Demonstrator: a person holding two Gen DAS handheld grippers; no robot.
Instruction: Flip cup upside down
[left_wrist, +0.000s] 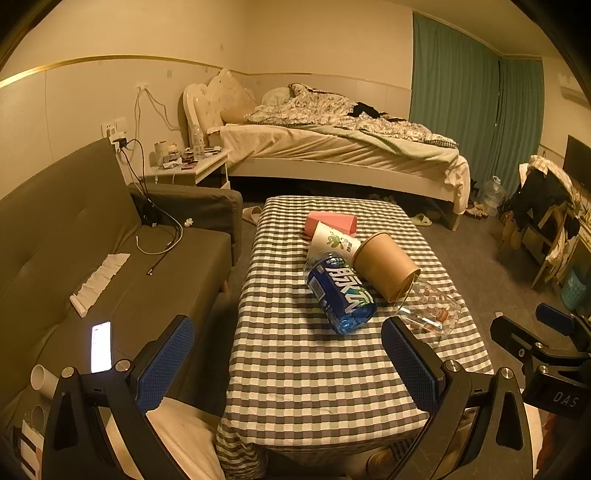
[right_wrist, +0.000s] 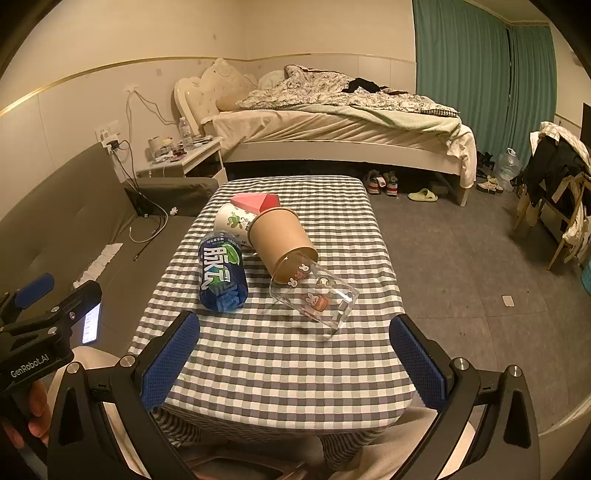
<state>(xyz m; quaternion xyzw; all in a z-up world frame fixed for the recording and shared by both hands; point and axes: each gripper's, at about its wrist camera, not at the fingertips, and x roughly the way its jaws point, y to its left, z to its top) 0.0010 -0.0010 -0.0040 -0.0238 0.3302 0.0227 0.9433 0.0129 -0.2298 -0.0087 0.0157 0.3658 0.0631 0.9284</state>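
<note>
Both grippers are being held spread wide, nothing pinched. Left gripper (left_wrist: 288, 363) is being hovered over the near end of the checkered table (left_wrist: 314, 376); right gripper (right_wrist: 295, 360) likewise, above the near edge. Glass cup (right_wrist: 316, 297) with rabbit stickers is lying on its side mid-table, just ahead of the right gripper. Its far end is being touched by a brown paper cup (right_wrist: 282, 243), also tipped over. Just left, a blue bottle (right_wrist: 221, 275) is lying flat. Behind these, a white paper cup (right_wrist: 232, 221) is being backed by a pink box (right_wrist: 255, 201). Sofa (left_wrist: 92, 251) at left, bed (left_wrist: 332, 147) beyond.
</note>
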